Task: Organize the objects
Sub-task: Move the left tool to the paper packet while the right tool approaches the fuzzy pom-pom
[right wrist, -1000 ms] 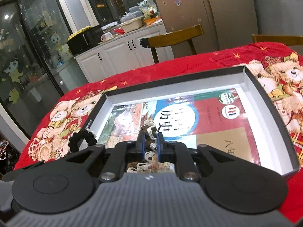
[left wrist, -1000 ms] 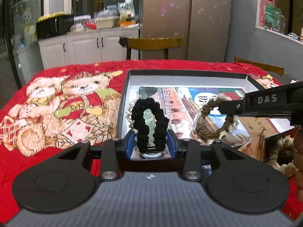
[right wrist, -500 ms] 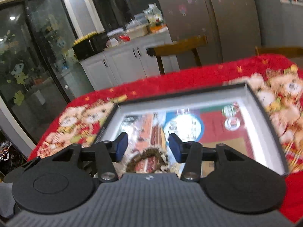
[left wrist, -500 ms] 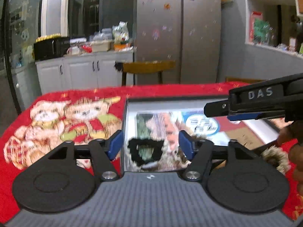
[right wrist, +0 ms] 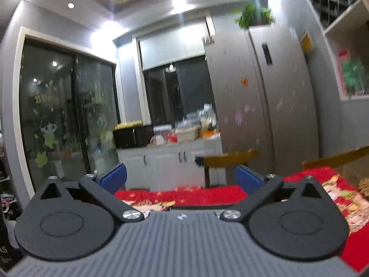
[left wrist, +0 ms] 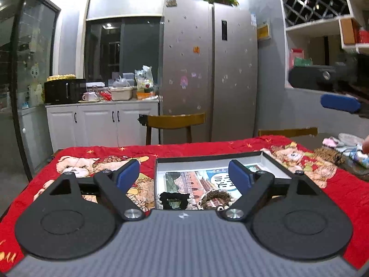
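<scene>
In the left wrist view a black scrunchie (left wrist: 173, 199) and a brown braided ring (left wrist: 215, 198) lie side by side on a printed book inside the shallow dark-rimmed box (left wrist: 207, 157). My left gripper (left wrist: 184, 176) hovers above and behind them, jaws opening, nothing between its blue pads. A blue pad (left wrist: 339, 102) of the right gripper shows high at the right edge. In the blurred right wrist view my right gripper (right wrist: 181, 179) points level over the red tablecloth (right wrist: 184, 194), jaws opening wide and empty.
The red bear-print cloth (left wrist: 92, 161) covers the table. A pile of cloth items (left wrist: 346, 147) and a brown fluffy thing (left wrist: 327, 153) sit at the table's right end, near a person's fingertip (left wrist: 366, 144). A wooden chair (left wrist: 175, 121), white cabinets and a fridge stand behind.
Both grippers opened and let go: the left released the black scrunchie, the right the braided ring. Both rose and pulled back, so the views now tilt up toward the kitchen.
</scene>
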`<action>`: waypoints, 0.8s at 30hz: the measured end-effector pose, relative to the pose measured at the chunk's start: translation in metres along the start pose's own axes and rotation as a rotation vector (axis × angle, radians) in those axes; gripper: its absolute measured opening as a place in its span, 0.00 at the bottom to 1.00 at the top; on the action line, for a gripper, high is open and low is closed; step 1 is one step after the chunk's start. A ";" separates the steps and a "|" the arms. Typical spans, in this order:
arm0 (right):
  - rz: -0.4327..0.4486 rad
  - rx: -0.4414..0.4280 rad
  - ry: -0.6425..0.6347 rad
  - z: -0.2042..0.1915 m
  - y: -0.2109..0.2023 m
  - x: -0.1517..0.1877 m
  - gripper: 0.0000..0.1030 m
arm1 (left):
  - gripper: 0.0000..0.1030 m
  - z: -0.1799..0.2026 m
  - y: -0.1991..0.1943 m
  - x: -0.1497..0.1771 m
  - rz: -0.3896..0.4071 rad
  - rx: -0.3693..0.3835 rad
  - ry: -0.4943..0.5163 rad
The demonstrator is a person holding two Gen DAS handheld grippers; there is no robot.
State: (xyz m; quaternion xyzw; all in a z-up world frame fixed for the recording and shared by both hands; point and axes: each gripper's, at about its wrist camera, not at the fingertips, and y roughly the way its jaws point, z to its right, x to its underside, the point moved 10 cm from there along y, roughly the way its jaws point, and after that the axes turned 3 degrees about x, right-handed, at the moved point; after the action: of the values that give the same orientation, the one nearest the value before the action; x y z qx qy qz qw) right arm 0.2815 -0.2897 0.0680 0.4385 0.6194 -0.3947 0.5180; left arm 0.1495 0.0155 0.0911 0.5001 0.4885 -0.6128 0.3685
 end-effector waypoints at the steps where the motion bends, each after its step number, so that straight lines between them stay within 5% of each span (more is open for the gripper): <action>1: -0.001 0.007 -0.009 0.000 -0.006 0.002 1.00 | 0.85 0.000 -0.008 0.001 0.009 -0.005 -0.006; 7: -0.048 0.010 0.019 0.001 -0.036 0.023 1.00 | 0.85 -0.009 -0.057 0.013 0.023 -0.044 -0.031; 12: -0.108 0.145 0.016 0.022 -0.050 0.052 0.98 | 0.85 -0.019 -0.083 0.043 -0.019 -0.086 -0.040; 24: -0.301 0.101 0.110 0.032 -0.032 0.127 0.79 | 0.85 -0.005 -0.046 0.099 -0.175 -0.017 -0.079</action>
State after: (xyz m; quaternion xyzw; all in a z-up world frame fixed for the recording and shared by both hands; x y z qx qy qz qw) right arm 0.2502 -0.3125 -0.0615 0.3873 0.6849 -0.4737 0.3956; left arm 0.0851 0.0360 0.0056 0.4280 0.5206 -0.6576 0.3368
